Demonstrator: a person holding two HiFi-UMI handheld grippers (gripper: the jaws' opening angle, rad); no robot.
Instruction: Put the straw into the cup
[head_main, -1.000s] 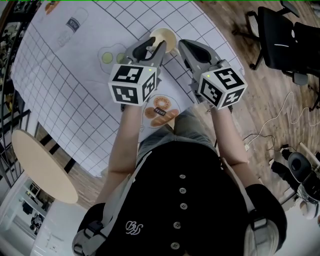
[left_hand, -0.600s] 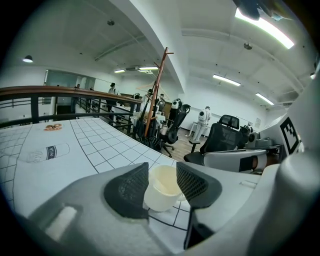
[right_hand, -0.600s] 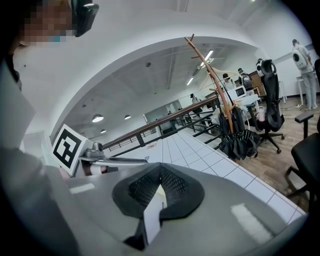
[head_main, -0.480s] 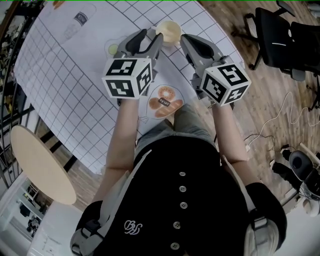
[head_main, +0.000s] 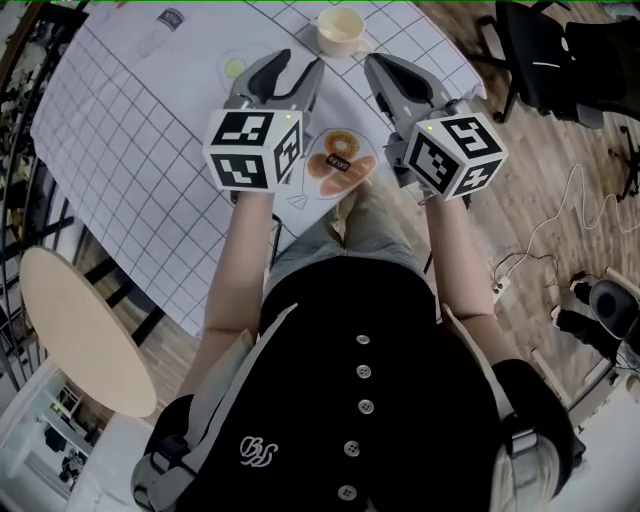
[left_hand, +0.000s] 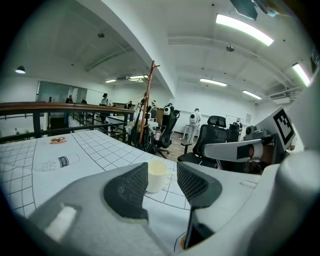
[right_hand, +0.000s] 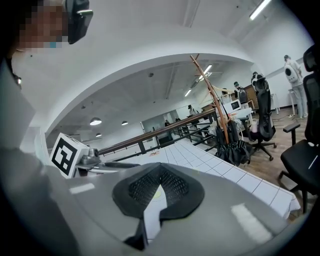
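The person holds both grippers up over a white cloth with black squares (head_main: 130, 150). The left gripper (head_main: 296, 70) has its jaws wide apart, and there is nothing in them. In the left gripper view you can look through the gap and see the cup (left_hand: 156, 175) standing on the cloth, well away from the jaws. The right gripper (head_main: 386, 68) has its jaws pressed together at the tips, and I see nothing held in them. In the head view the cup (head_main: 340, 30) sits at 12 o'clock from the two grippers, near the far edge of the cloth. A picture of a plate with buns (head_main: 340, 165) is on the cloth between the two grippers, at 6 o'clock from the cup. A black chair (head_main: 545, 60) stands on the wood floor (head_main: 540, 200) at 2 o'clock, and a round table (head_main: 80, 330) is at 8 o'clock
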